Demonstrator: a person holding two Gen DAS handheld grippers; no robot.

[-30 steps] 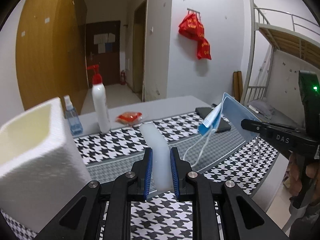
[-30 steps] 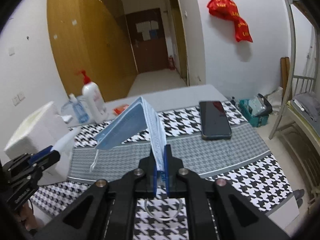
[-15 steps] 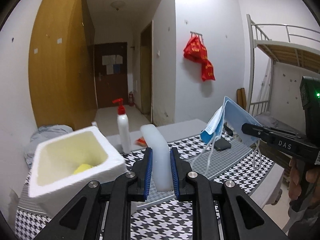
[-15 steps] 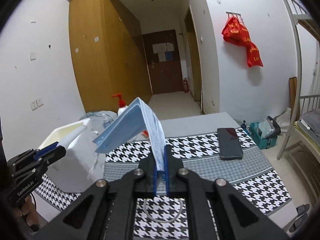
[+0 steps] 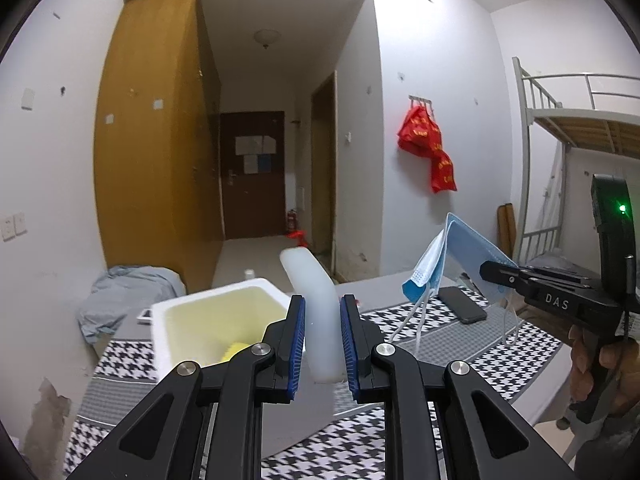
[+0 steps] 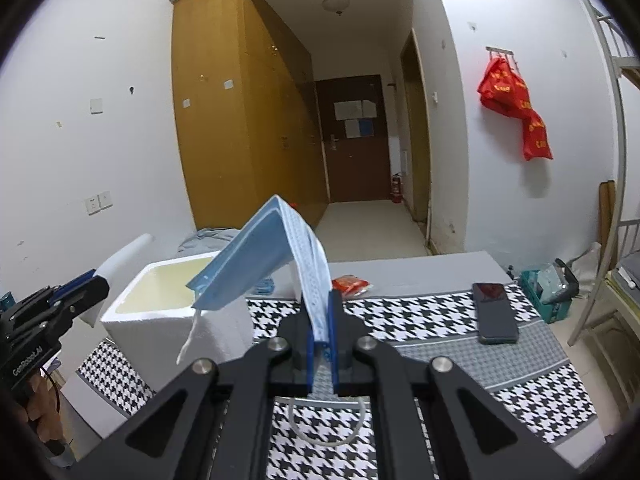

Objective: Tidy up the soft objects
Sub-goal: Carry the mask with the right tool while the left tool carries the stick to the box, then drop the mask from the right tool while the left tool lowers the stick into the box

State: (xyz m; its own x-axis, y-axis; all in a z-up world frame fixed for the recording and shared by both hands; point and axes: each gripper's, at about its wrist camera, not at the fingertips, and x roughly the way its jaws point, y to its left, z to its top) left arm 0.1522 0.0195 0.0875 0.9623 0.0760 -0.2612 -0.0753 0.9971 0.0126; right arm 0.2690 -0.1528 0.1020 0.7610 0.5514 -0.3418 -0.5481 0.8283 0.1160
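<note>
**Both grippers loaded above the houndstooth table**

The left gripper [image 5: 322, 342] has its blue pads clamped on a pale, translucent soft strip [image 5: 318, 320] that curves up and away toward 11 o'clock; in the right wrist view the same gripper [image 6: 86, 288] shows at 9 o'clock with the strip's white end poking past its tips; the right gripper [image 6: 322, 344] has its fingers pressed together on a blue face mask [image 6: 276, 252], which rises from the pads, folds over at the top and droops toward 9 o'clock, one white ear loop dangling below its lower edge and another curling beneath the fingers; seen from the left wrist, the mask [image 5: 452, 264] hangs at 3 o'clock from the right gripper [image 5: 490, 270], held by a hand [image 5: 600, 372]; a white foam box [image 6: 168, 304] stands open on the table [image 6: 440, 320] at 9 o'clock of the mask, something yellow [image 5: 238, 350] lying inside it; a black phone [image 6: 494, 312] lies flat at 3 o'clock; a red packet [image 6: 352, 284] rests just beyond the cloth's patterned edge.
</note>
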